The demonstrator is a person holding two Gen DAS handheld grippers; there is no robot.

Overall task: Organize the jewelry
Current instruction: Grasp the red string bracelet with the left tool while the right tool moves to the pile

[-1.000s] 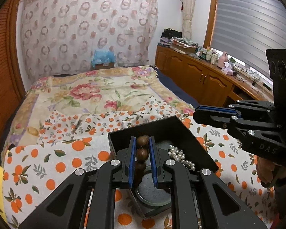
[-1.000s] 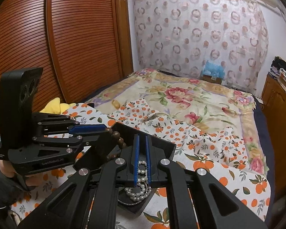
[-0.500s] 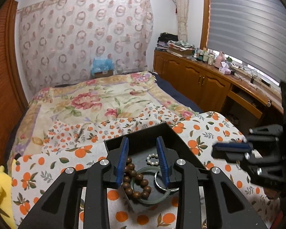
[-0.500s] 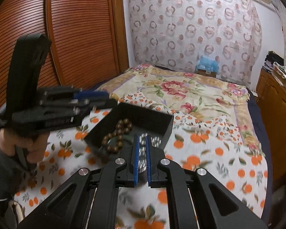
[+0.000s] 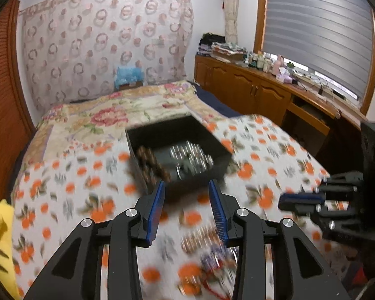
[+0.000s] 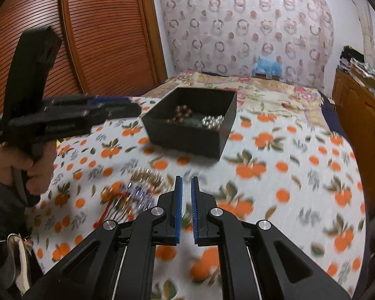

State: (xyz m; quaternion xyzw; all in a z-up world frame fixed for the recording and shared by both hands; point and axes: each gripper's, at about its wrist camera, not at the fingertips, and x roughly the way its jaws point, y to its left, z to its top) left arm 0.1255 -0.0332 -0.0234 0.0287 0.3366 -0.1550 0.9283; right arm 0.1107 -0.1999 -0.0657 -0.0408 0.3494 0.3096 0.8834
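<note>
Left gripper (image 5: 186, 190): jaws opening, nothing between them, blue pads bare. It sits short of the black box (image 5: 220, 147), whose near wall is just past the fingertips. Right gripper (image 6: 185, 182): jaws nearly closed with only a thin slit, empty as far as the blur allows; bedspread shows through the gap.

Progress, judged from how things lie: partly done. Box already holds the brown bead bracelet (image 5: 151, 163) draped against its left inner wall, a pile of pearl beads (image 5: 192, 156) to the right of it, and something dark green (image 6: 193, 121) between them, probably a bangle, too blurred to be sure.

Left to do: a loose heap on the orange-print bedspread (image 6: 287, 175). Gold-toned chain or beads (image 6: 147, 175), a blue-purple sparkly piece (image 6: 138, 193) and something red with thin prongs (image 6: 110, 210), maybe a hair clip, can't tell.

Position: the heap lies on the bed on the near side of the box, apart from it. In the right wrist view it is just left of the right gripper's tips; in the left wrist view it sits under and slightly right of the left gripper. The right gripper looks the closer one for the next pick.
</note>
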